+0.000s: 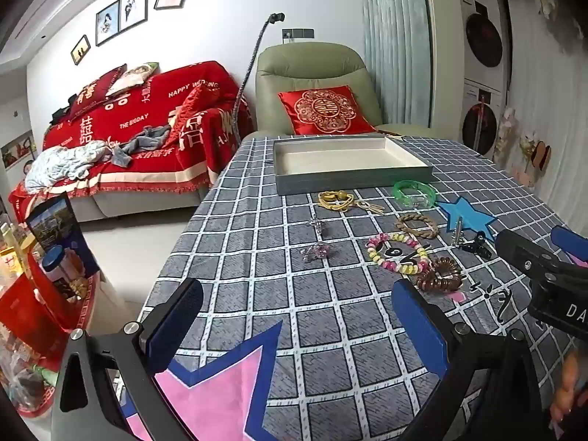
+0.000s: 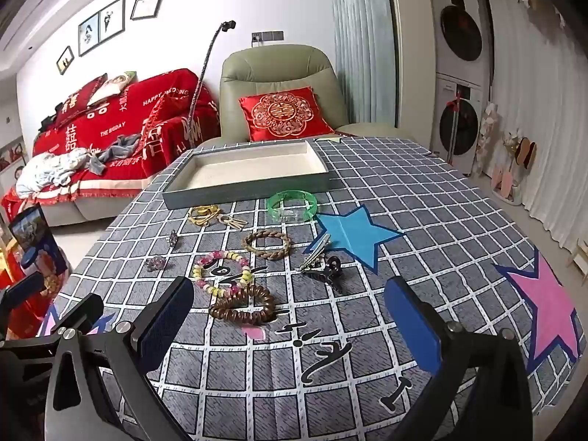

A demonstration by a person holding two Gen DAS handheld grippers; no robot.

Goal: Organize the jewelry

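A grey tray with a cream inside point(image 1: 352, 183) point(image 2: 250, 189) lies at the table's far side, with nothing in it. In front of it are a green bangle point(image 1: 414, 193) point(image 2: 292, 205), a yellow cord piece point(image 1: 334, 198) point(image 2: 204, 213), a braided brown ring point(image 1: 417, 225) point(image 2: 267, 244), a pink and yellow bead bracelet point(image 1: 398, 253) point(image 2: 224, 272), a brown spiral hair tie point(image 1: 441, 275) point(image 2: 242, 307), a black claw clip point(image 1: 477, 248) point(image 2: 329, 273), a metal clip point(image 2: 312, 251) and two small crystal pieces point(image 1: 316, 251) point(image 2: 156, 264). My left gripper point(image 1: 297, 316) and right gripper point(image 2: 290, 314) hover wide open near the front, holding nothing.
The table wears a grey checked cloth point(image 1: 257, 257) with blue point(image 2: 352, 235) and pink point(image 2: 547, 305) stars. A green armchair point(image 1: 312, 84) with a red cushion stands behind it, a red-covered sofa point(image 1: 139, 125) to the left. Boxes and jars point(image 1: 55, 257) crowd the left side.
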